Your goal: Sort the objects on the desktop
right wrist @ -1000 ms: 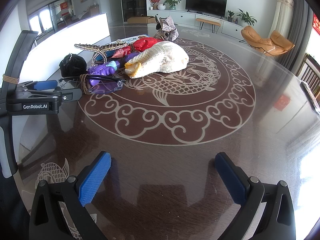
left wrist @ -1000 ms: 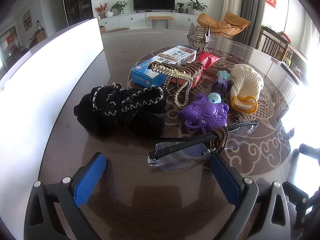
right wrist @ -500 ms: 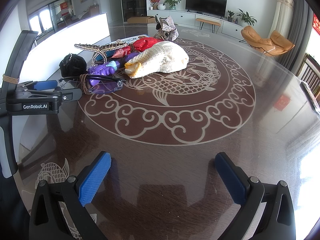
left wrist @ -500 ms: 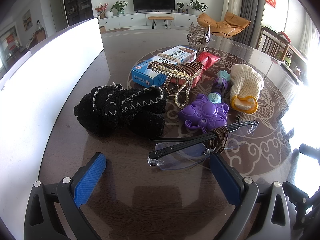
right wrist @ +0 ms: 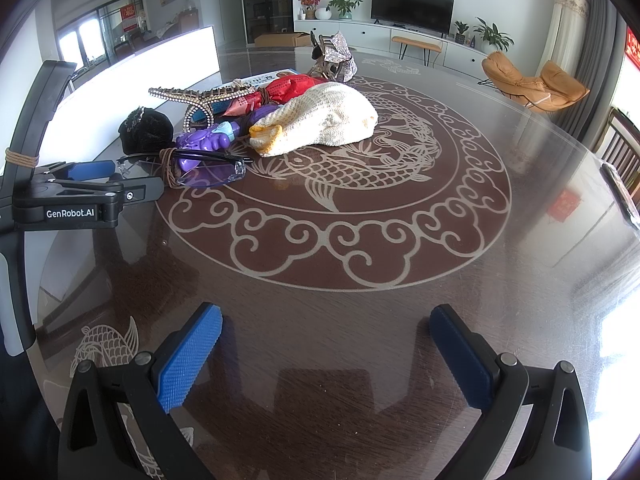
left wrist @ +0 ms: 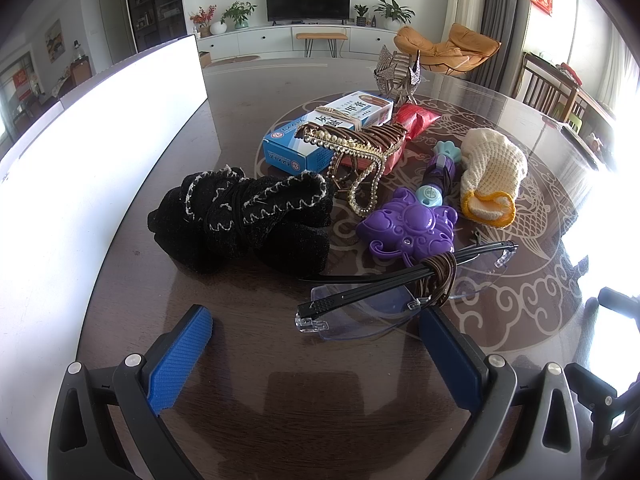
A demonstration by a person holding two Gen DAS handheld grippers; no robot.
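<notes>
The left gripper [left wrist: 316, 328] hangs wide apart just short of the glasses [left wrist: 400, 292] lying nearest on the table [right wrist: 360, 320]. The right gripper [right wrist: 326, 332], equally spread, holds nothing. Light, brittle, slippery lenses: likely best pinched at the cord-wrapped temples

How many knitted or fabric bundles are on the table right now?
2. The black bundle lies at the left of the pile beside the white box; the cream knitted bundle lies at its right. Others may be hidden underneath.
</notes>
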